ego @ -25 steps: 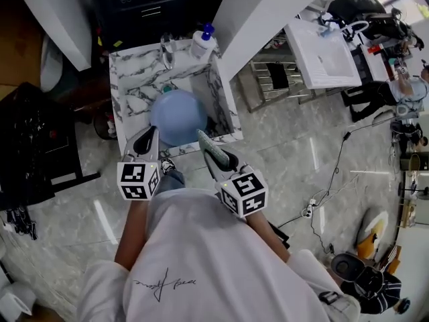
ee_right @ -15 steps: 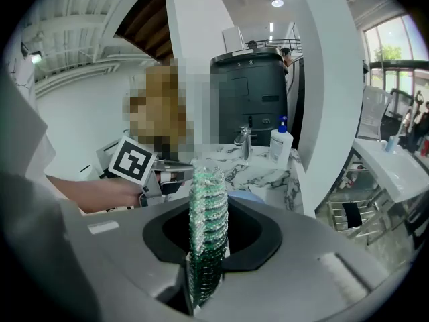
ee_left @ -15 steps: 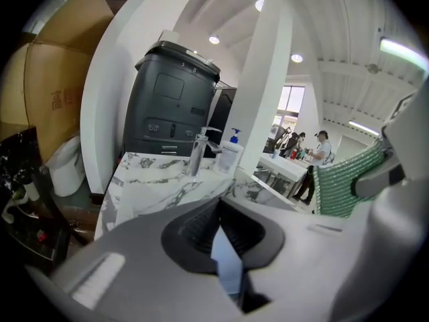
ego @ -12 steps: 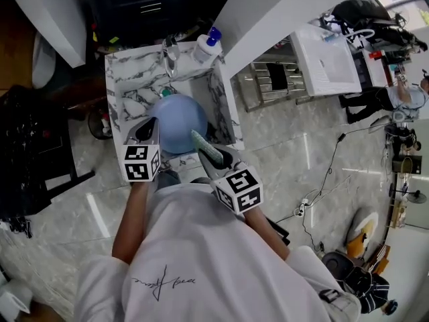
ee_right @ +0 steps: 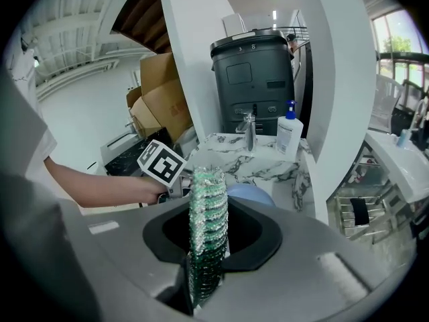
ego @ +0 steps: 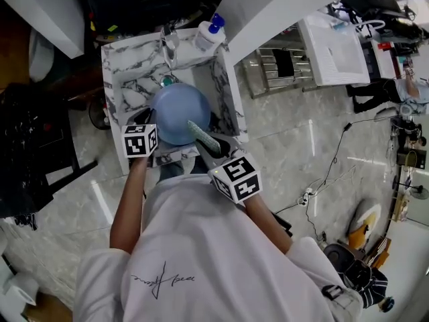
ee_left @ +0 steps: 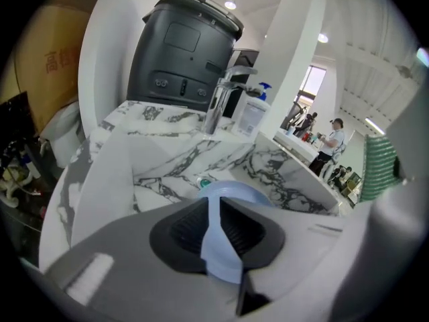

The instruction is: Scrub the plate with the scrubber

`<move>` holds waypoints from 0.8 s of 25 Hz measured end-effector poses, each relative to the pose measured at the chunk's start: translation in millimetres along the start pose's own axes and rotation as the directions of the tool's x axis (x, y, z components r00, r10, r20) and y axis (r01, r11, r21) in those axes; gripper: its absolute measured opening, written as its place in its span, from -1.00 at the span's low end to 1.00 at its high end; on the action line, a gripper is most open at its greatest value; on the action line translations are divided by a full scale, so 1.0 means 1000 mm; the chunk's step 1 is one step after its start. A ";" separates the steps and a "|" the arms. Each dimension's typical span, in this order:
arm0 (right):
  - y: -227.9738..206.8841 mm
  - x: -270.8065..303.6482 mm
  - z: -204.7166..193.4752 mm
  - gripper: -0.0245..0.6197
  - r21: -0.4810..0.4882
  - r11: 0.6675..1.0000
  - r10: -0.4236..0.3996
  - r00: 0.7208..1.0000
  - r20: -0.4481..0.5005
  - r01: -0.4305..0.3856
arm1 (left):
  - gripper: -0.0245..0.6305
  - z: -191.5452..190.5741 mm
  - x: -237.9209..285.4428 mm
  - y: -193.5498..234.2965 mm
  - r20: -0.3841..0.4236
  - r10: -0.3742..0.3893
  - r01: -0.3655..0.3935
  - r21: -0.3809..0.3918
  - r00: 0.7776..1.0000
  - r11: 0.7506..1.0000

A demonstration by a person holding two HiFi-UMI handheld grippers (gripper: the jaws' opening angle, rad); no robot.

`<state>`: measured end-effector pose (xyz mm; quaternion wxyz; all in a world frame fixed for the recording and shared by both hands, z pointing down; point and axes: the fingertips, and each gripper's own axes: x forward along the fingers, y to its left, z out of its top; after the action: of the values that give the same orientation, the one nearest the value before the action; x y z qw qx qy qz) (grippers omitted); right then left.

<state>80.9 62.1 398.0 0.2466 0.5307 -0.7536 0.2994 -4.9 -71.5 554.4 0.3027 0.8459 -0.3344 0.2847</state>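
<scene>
**Plate.** The blue plate [ego: 175, 111] sits over the basin of the marble-patterned sink [ego: 119, 79], left of centre in the upper half of the head view, with its round face toward the camera. In the left gripper view its rim [ee_left: 218, 243] is seen edge-on, running from the jaws up toward frame centre.

**Left gripper.** The left gripper [ego: 146, 121] grips the plate at its lower-left rim. Its jaws are pressed onto the rim from both sides.

**Scrubber.** The green-and-white mesh scrubber [ego: 200, 135] is a long strip. In the head view its long axis runs from lower right to upper left, and its free end overlaps the plate's lower-right rim. Contact with the plate cannot be confirmed. In the right gripper view it stands upright [ee_right: 207, 220] at frame centre.

**Right gripper.** The right gripper [ego: 209, 144] pinches the scrubber's lower part between its jaws.

**Surroundings.**
- A teal drain plug [ego: 167, 81] lies in the basin, just above the plate.
- A faucet [ego: 169, 45] and a white pump bottle with a blue top [ego: 208, 35] stand on the sink's upper rim.
- A dark grey bin [ee_right: 257, 76] stands behind the sink.
- A white pillar [ee_right: 338, 92] rises at the right of the sink.
- Cardboard boxes [ee_right: 159, 99] stand at the left of the bin.

**Writing.** One box carries red characters [ee_left: 57, 61], not legible. The bottle's label cannot be read.
</scene>
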 end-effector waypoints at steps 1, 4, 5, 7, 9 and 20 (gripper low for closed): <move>0.000 0.003 -0.001 -0.74 -0.004 1.000 0.016 1.000 -0.008 -0.016 | -0.77 -0.004 0.003 0.004 -0.015 0.006 -0.006 -0.017 1.000 1.000; -0.002 0.016 -0.003 -0.74 -0.036 0.997 0.062 0.997 -0.039 -0.063 | -0.73 -0.013 0.015 0.012 -0.055 0.008 -0.013 -0.085 0.998 0.996; -0.005 0.022 -0.004 -0.74 -0.051 0.995 0.077 0.996 -0.053 -0.080 | -0.72 -0.016 0.019 0.016 -0.066 0.017 -0.024 -0.108 0.998 0.994; -0.011 0.036 -0.004 -0.74 -0.073 0.991 0.107 0.991 -0.079 -0.113 | -0.67 -0.023 0.027 0.026 -0.093 0.044 -0.058 -0.154 0.995 0.986; -0.020 0.050 0.000 -0.74 -0.080 0.986 0.138 0.985 -0.100 -0.146 | -0.56 -0.031 0.034 0.031 -0.130 0.062 -0.085 -0.177 0.990 0.981; -0.054 0.121 -0.019 -0.76 -0.035 0.924 0.349 0.877 -0.330 -0.381 | -0.41 -0.088 0.073 0.051 -0.352 0.152 -0.239 -0.219 0.924 0.946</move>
<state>94.8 -17.1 505.1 0.3295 0.3112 -0.8043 0.3843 -22.0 -68.8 678.0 0.4315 0.7018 -0.3963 0.4053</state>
